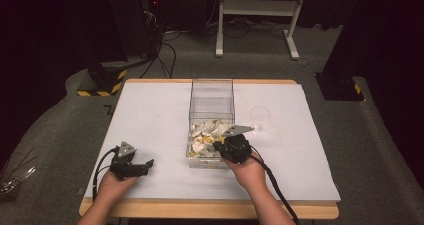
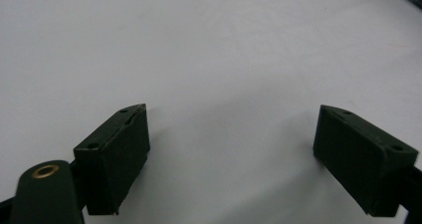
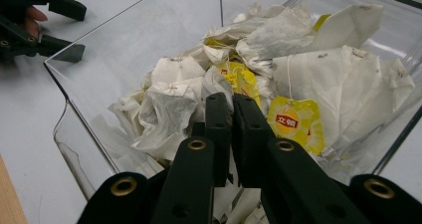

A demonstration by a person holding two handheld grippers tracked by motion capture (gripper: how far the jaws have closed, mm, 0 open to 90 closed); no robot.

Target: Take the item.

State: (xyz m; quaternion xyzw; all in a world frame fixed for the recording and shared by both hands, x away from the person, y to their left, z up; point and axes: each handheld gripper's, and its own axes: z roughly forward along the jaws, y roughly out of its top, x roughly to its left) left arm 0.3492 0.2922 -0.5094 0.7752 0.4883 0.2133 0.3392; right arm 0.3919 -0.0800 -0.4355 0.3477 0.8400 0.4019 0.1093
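Over the near end of a clear plastic bin [image 1: 212, 105] at table centre, the right gripper [image 1: 220, 146] dips among the tea bags [image 3: 318, 74], jaws pressed together; whether they pinch one is unclear. The bin's long axis runs twelve to six o'clock, and the bags fill its six o'clock end. The right hand [image 1: 248, 171] angles toward eleven. At eight o'clock, the left gripper [image 2: 231, 134] rests on the white table [image 1: 150, 115], jaws spread wide and empty, aimed toward three.

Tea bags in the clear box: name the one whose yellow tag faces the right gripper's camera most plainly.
The tea bag just right of the right gripper: its yellow tag hangs flat on a string, red logo showing; other tags are half buried.
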